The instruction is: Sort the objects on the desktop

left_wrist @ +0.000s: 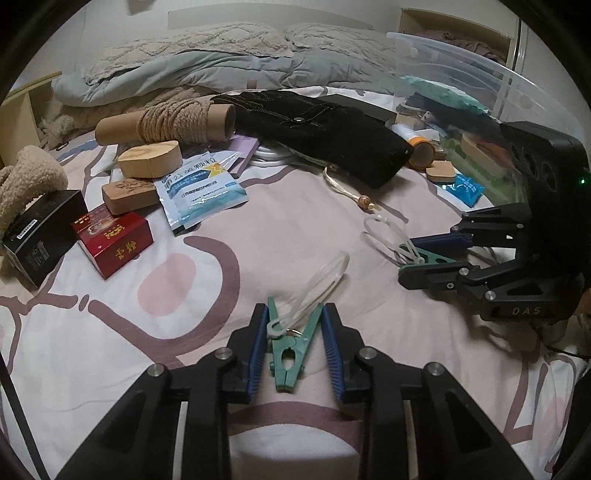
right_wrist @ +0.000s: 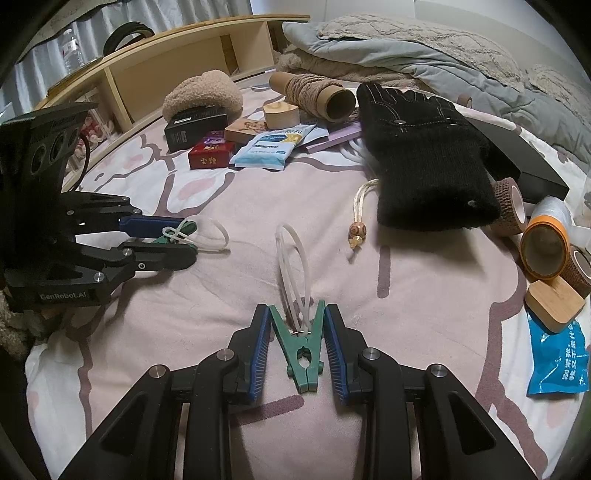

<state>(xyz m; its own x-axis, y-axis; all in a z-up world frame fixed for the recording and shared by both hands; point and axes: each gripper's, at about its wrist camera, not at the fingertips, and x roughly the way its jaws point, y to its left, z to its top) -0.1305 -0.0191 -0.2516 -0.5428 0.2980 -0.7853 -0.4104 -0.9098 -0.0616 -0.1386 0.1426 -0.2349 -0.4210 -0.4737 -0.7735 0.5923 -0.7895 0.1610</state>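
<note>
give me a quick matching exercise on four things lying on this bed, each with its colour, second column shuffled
Things:
1. glove
2. clothespin in the right gripper
3. small carton beside the black box
4. tape roll near the wooden block

Colours:
A. orange
B. green
C. black
D. red

Pairs: 1-C, 2-B, 3-D, 4-A

surface: bed (left_wrist: 110,332) under a pink-and-white patterned sheet | far end: rumpled grey-blue duvet (left_wrist: 207,70) and beige textured pillows (left_wrist: 207,37) | side: light wooden shelf unit (right_wrist: 177,62) with open compartments | behind shelf: pale curtain (right_wrist: 110,18) | wall: plain white | light: dim, indoor
</note>
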